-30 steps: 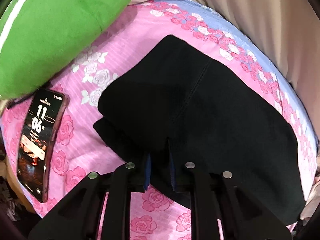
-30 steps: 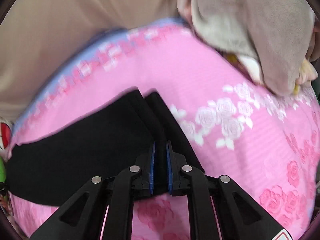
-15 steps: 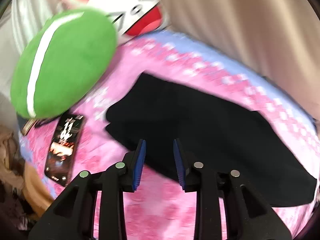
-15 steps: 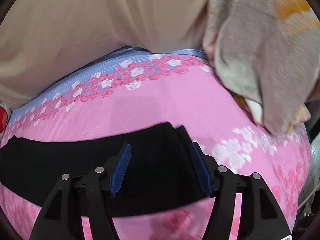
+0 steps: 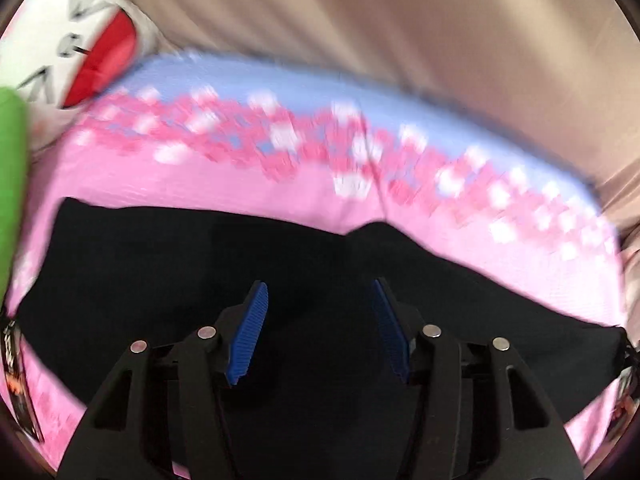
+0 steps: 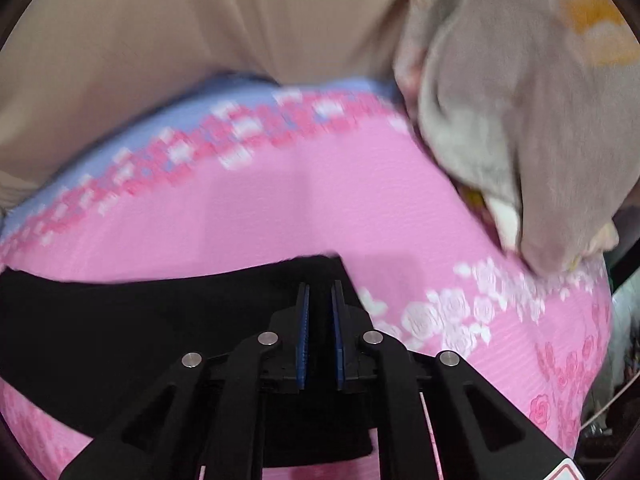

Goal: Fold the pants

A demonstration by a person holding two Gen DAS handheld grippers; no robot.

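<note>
Left gripper is spread wide, blue pads well apart, nothing between them; it hangs over the middle of the black pants. Whether the tips touch the cloth, can't tell, frame is blurred. Right gripper has its pads drawn close with only a narrow gap, black fabric showing in that gap, so it looks clamped on the right-hand end of the pants, near the corner where the dark edge meets pink.

Pants lie flat as a long dark band across the bed, running left to right in both views. In the left view the far edge has a small peak near centre. In the right view the band ends just right of the gripper.

Under it: pink rose-print bedsheet with a blue strip and a row of pink-white flowers along the far edge; same bedsheet in the right view, white roses just right of the gripper.

Beyond the bed, beige curtain, also curtain. Left view: green cushion at far left, white-and-red pillow upper left, a phone at the left rim, mostly cut off. Right view: grey plush blanket bunched at upper right, resting on the sheet.
</note>
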